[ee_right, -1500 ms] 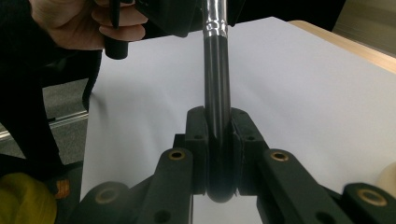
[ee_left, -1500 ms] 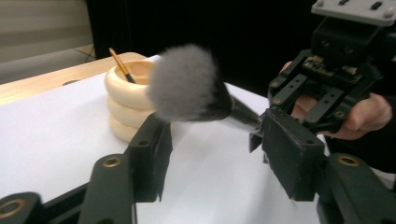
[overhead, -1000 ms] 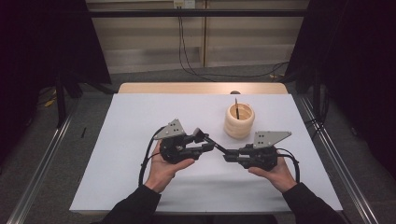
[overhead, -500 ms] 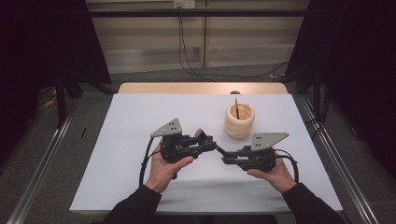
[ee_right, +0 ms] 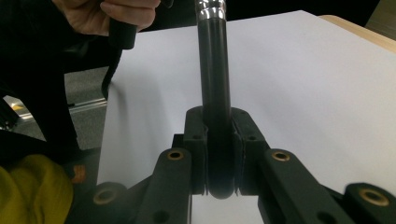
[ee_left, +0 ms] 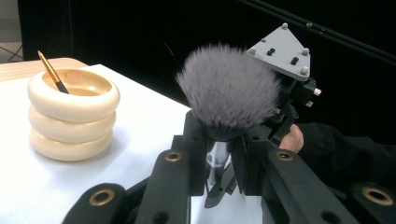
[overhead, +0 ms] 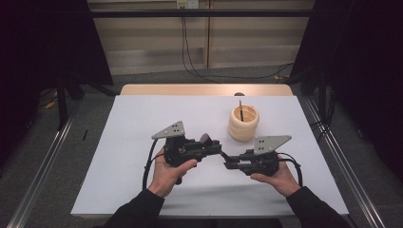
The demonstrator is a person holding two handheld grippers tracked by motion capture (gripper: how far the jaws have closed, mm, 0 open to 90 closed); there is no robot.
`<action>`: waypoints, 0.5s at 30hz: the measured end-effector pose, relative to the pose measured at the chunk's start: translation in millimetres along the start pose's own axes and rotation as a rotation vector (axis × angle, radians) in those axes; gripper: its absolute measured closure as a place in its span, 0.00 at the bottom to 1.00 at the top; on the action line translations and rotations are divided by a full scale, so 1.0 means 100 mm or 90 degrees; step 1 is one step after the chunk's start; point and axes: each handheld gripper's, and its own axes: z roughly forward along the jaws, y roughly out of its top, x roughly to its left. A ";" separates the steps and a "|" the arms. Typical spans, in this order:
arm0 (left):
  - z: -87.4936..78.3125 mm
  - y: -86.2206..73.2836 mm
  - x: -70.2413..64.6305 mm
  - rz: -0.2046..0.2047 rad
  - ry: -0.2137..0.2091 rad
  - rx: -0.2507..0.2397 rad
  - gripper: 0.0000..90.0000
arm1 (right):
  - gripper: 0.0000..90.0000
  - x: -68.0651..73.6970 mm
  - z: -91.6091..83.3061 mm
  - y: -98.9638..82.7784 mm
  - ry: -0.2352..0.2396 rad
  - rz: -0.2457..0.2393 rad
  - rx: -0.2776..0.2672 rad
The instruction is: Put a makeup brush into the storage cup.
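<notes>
between both tongs, makeup brush

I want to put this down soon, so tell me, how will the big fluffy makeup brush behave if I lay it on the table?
The brush has a round, glossy black handle, so it would probably roll and feel slippery. Its big grey bristle head looks soft and should flatten under a push. It seems light, since the left gripper and right gripper hold it level.

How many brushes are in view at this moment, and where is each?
2. A fluffy grey makeup brush is held between the left gripper and right gripper; a thin gold-handled brush stands in the cream ringed holder. Others could hide inside.
</notes>
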 end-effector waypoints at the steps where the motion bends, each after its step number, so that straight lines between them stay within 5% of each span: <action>1: 0.00 0.00 0.00 0.002 0.000 0.001 0.86 | 0.87 0.00 0.00 0.00 -0.001 0.004 -0.001; 7: 0.00 0.01 -0.02 0.006 0.002 0.009 0.86 | 0.83 -0.02 -0.01 -0.01 0.020 0.020 -0.011; 15: -0.04 0.03 -0.03 0.006 0.021 0.005 0.86 | 0.53 -0.03 -0.07 0.00 0.018 0.031 -0.036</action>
